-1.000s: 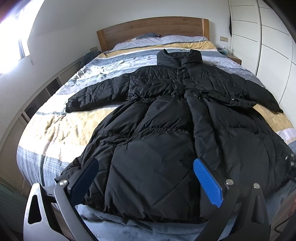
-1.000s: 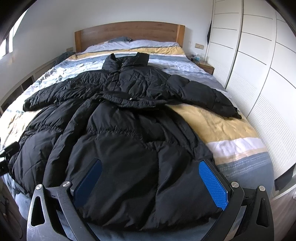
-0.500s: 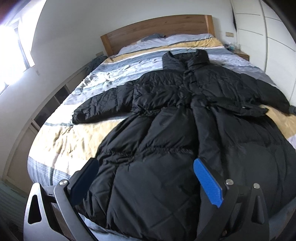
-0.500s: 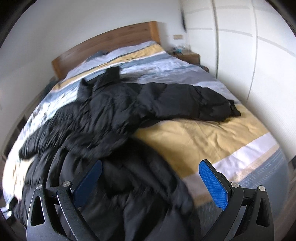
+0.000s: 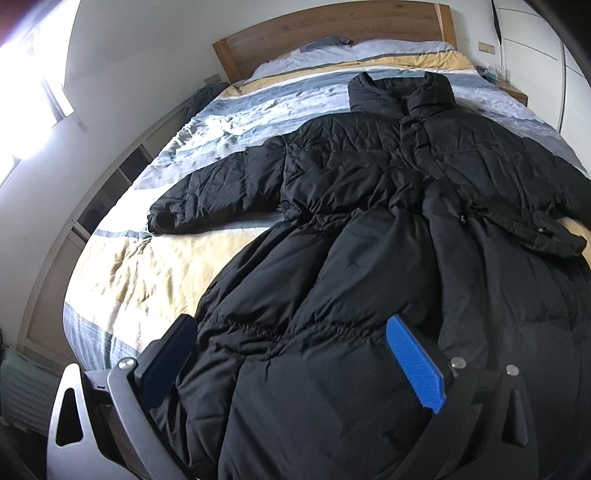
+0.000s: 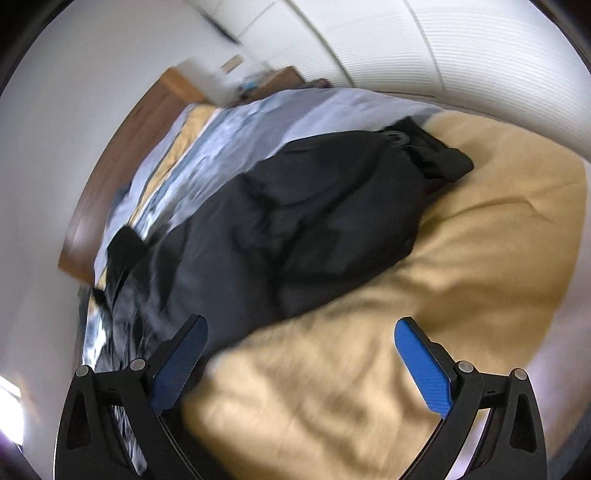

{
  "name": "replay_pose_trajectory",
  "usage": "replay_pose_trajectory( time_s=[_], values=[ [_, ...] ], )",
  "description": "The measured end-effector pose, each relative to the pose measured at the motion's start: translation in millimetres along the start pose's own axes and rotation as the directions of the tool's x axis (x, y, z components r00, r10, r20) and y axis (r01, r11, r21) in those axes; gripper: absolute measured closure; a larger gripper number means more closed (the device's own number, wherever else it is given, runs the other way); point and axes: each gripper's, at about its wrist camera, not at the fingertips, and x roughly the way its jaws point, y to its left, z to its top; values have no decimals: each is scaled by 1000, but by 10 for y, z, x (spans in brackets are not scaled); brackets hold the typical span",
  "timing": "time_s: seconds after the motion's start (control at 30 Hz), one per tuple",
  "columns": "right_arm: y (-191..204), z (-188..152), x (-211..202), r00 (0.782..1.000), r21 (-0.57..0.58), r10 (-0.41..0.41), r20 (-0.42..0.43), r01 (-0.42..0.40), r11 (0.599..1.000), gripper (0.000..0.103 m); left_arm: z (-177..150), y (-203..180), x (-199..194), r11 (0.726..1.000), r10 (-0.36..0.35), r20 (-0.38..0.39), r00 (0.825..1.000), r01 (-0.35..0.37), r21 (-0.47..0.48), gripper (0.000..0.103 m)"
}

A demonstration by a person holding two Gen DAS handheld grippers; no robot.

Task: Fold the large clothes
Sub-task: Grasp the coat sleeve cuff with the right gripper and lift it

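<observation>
A long black puffer coat [image 5: 388,240] lies spread face up on the bed, collar toward the headboard, its left sleeve [image 5: 218,192] stretched out to the side. My left gripper [image 5: 291,354] is open and empty, hovering over the coat's lower left hem. In the blurred, tilted right wrist view, the coat's right sleeve [image 6: 332,214] lies across the yellow stripe of the bedding, cuff [image 6: 439,155] at the far end. My right gripper [image 6: 301,358] is open and empty, above the bedding just short of that sleeve.
The bed has a striped blue, white and yellow cover [image 5: 140,266] and a wooden headboard [image 5: 332,33]. A low shelf unit [image 5: 107,192] runs along the left wall. White wardrobe doors [image 6: 461,48] and a nightstand [image 5: 513,92] stand to the right.
My right gripper has swung right and tilted, from over the coat's hem toward the right sleeve. My left gripper has shifted left and slightly forward over the hem. Both stay open.
</observation>
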Motion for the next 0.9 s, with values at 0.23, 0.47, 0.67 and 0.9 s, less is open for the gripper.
replay_pose_trajectory(
  time_s=[0.23,0.47,0.67,0.9],
  values=[
    [-360,320,212,998,148,45,39,-50,988,17,-17,-79,216,1000,0,-51,999,1,12,0],
    [-637,528,337,982,335,163,99,-187,924,38,-70,-142,344,999,-29,-83,996,31,17,0],
    [-775,529,435,957,434,256,135,-289,853,79,-88,-119,390,999,-50,-93,994,51,11,0],
    [-435,625,122,936,283,309,168,-346,895,86,-78,-6,356,997,-70,-75,995,68,-18,0]
  ],
)
